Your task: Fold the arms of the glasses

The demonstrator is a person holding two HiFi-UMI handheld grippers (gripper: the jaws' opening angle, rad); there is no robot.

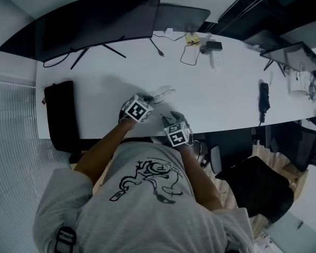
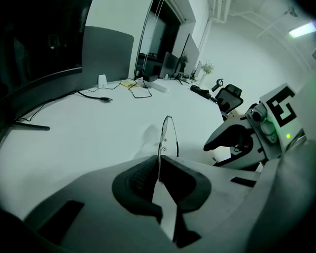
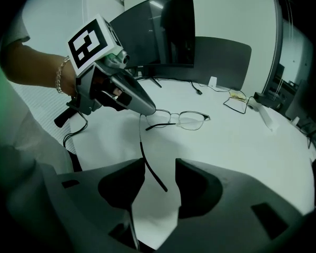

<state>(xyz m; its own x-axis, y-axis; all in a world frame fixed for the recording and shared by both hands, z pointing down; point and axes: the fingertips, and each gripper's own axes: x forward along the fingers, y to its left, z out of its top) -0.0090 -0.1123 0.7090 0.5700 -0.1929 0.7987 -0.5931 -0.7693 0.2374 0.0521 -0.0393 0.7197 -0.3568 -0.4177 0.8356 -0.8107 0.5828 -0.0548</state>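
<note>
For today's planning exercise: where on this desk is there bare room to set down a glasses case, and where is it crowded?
Free: the wide patch between the glasses and the black device on the right; also the stretch between the black pouch and the glasses, in front of the monitor. Crowded: the back edge by the cables.

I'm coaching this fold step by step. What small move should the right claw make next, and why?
Probably close the right claw on the unfolded arm and swing it in against the frame. The left claw is pinching the glasses, and that arm lies untouched between the right claw's open jaws.
</note>
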